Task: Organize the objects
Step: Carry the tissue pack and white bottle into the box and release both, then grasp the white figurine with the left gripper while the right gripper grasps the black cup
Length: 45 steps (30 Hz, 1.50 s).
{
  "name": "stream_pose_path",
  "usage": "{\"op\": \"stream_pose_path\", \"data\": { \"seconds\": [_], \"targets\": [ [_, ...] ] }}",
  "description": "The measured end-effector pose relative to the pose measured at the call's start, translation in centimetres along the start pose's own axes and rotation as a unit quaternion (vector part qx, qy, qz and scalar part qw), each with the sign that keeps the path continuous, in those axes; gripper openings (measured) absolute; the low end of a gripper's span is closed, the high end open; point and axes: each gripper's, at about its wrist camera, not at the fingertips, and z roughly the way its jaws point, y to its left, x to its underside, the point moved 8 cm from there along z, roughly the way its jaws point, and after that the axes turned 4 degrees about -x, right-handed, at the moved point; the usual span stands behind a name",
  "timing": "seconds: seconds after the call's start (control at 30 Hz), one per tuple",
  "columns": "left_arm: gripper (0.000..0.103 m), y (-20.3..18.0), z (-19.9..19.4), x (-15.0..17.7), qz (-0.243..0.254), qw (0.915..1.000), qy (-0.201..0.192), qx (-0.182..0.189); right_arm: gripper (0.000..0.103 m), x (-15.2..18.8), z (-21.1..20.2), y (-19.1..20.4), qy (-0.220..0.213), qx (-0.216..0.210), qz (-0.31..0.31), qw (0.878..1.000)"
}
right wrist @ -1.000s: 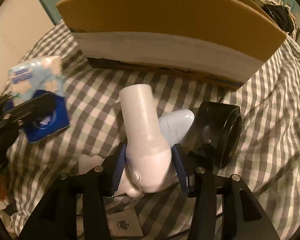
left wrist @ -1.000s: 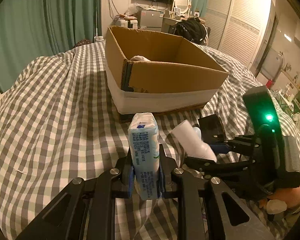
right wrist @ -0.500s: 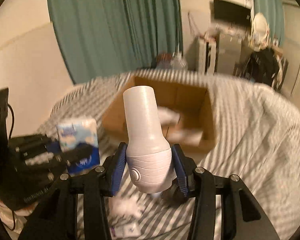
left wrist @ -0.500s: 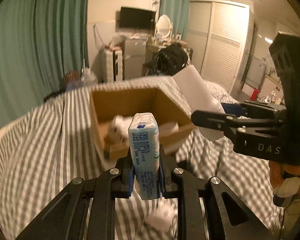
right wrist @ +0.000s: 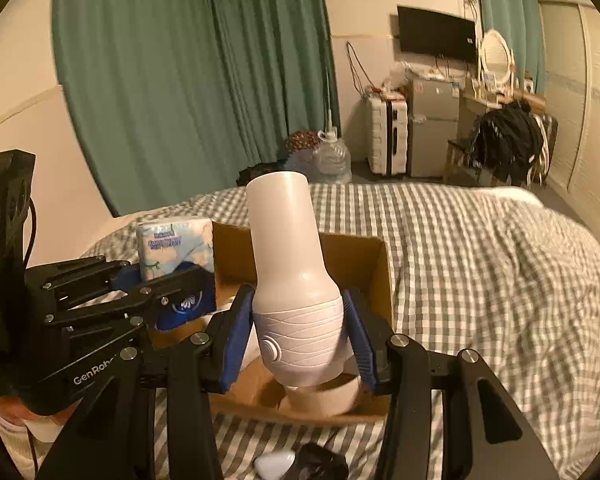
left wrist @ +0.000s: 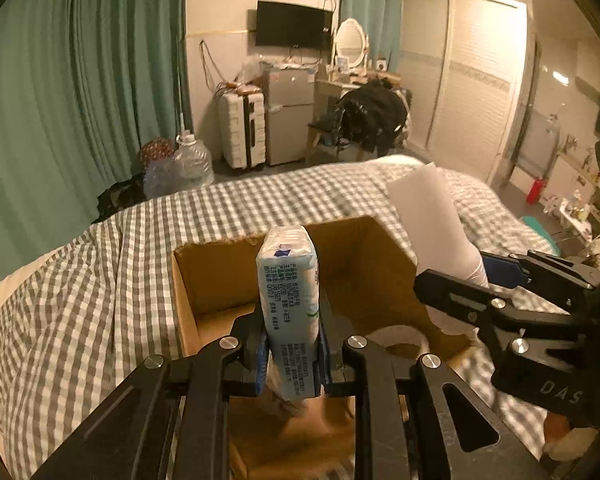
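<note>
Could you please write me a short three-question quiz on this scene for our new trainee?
1. True or false: the left gripper is shut on a tissue pack.
2. Which item does the right gripper hold? A) a black lens-like part B) a white hair dryer C) a roll of tape
3. Fill in: both held items hang above the open ______ on the checked bedspread.

Key: 1. True. 2. B. 3. cardboard box.
</note>
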Motion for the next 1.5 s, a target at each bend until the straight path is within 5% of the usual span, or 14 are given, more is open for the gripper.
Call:
{"op": "stream_pose_path", "data": {
  "seconds": [0.23, 0.37, 0.43, 0.5, 0.73, 1.0, 1.5],
  "targets": [
    [0.019, -0.1, 4.3, 2.5, 0.017, 0.9991, 0.036, 0.012, 0.045, 2.2, 5.6, -2.6, 0.037, 0.001, 0.024, 0.999],
    [0.028, -0.7, 3.7, 2.9, 0.040, 0.9987, 0.030, 0.012, 0.046, 2.5, 6.3, -4.0, 0.042, -0.016, 0.062, 0.997],
    [0.049, -0.8, 3.2, 3.0, 0.039, 0.9988, 0.030, 0.003, 0.060, 2.2, 5.7, -4.5, 0.033, -0.014, 0.070, 0.997],
    [0.083, -0.9, 2.2, 2.9, 0.032, 0.9992, 0.023, -0.002, 0.068, 1.7, 4.3, -4.9, 0.012, -0.012, 0.077, 0.997],
    [0.089, -0.2, -3.0, 3.3, 0.000, 0.9999, -0.010, 0.002, 0.074, 1.0, -2.2, -5.3, -0.037, 0.003, 0.080, 0.996],
    [0.089, 0.7, -6.4, 5.8, -0.029, 0.9988, -0.019, -0.035, 0.079, 4.1, -7.0, -4.8, -0.021, 0.072, 0.019, 0.997],
    [0.089, -2.1, -3.8, 15.9, -0.011, 0.9960, 0.074, -0.049, 0.079, 14.3, -1.7, -4.0, 0.110, 0.061, 0.014, 0.992]
  ]
}}
